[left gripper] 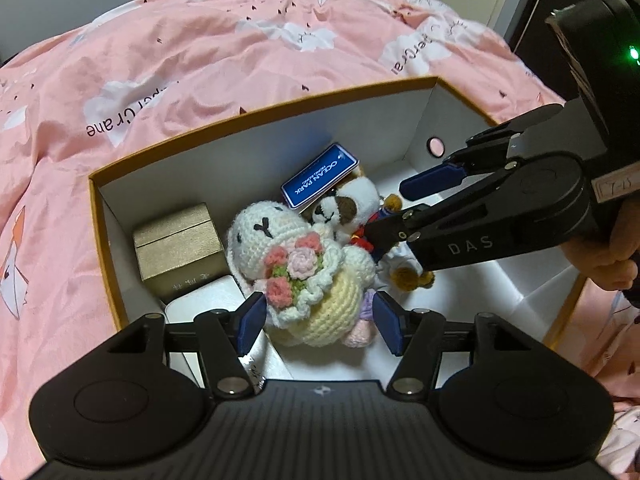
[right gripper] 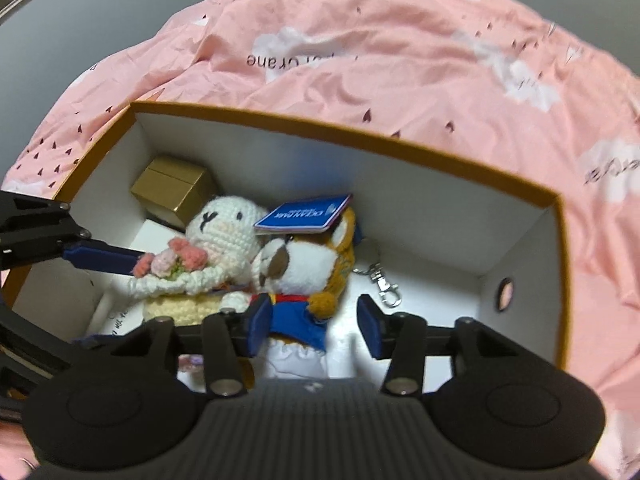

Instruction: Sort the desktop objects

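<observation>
A white crochet bunny (left gripper: pixel 304 276) with a pink flower bouquet lies in an orange-rimmed box (left gripper: pixel 260 110). My left gripper (left gripper: pixel 320 324) stands open around its cream body, the blue pads beside it and not pressing. Next to the bunny lies a brown-and-white plush dog (right gripper: pixel 296 268) in a blue outfit, with a blue Ocean Park tag (right gripper: pixel 304 214) on its head. My right gripper (right gripper: pixel 316 326) is open over the dog: its left pad is at the blue cloth and its right pad is clear of it. In the left wrist view the right gripper (left gripper: pixel 386 214) reaches in from the right.
A gold gift box (left gripper: pixel 180 248) stands in the box's left corner, with a white flat box (left gripper: pixel 208 300) in front of it. A metal key clasp (right gripper: pixel 384 284) lies on the white floor right of the dog. A pink bedcover (left gripper: pixel 200 48) surrounds the box. A hand (left gripper: pixel 612 256) holds the right gripper.
</observation>
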A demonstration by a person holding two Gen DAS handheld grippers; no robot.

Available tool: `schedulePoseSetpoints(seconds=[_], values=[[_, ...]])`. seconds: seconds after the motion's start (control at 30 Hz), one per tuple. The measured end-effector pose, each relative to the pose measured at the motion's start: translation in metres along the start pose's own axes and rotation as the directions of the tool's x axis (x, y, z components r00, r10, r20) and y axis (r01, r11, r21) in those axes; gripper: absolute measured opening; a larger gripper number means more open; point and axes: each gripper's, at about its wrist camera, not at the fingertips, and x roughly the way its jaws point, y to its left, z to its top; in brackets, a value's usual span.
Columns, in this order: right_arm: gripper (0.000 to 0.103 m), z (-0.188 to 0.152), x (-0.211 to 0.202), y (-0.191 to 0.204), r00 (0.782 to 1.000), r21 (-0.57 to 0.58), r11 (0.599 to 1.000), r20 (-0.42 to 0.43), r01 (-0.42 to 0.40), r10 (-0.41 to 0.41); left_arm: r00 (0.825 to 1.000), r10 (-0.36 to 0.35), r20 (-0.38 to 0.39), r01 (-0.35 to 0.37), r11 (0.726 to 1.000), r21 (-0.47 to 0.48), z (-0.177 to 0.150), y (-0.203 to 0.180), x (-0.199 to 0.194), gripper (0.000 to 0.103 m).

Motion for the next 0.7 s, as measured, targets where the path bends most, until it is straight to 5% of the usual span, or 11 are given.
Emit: schedulePoseSetpoints(seconds=[0.27,0.53,0.7], values=[[0.062,-0.017,-0.042,0.007,0.992,-0.028,0.999,0.124,0.04,-0.036,0.993,0.004,0.117,0.004,0.998,-0.064,-0.011,-0.003,-0.043,0.07],[0.065,-0.073,-0.114,0.027,0.915,0.014,0.999,0.402,0.033,-0.036,0.971,-0.005,0.241,0.025,0.996,-0.081,-0.046,-0.02,-0.104,0.07],[0.065,-0.114,-0.143,0.042,0.897,-0.041,0.999,0.441,-0.012,0.029,0.977,-0.032,0.213,0.051,0.995,-0.083,-0.076,-0.029,-0.123,0.07]])
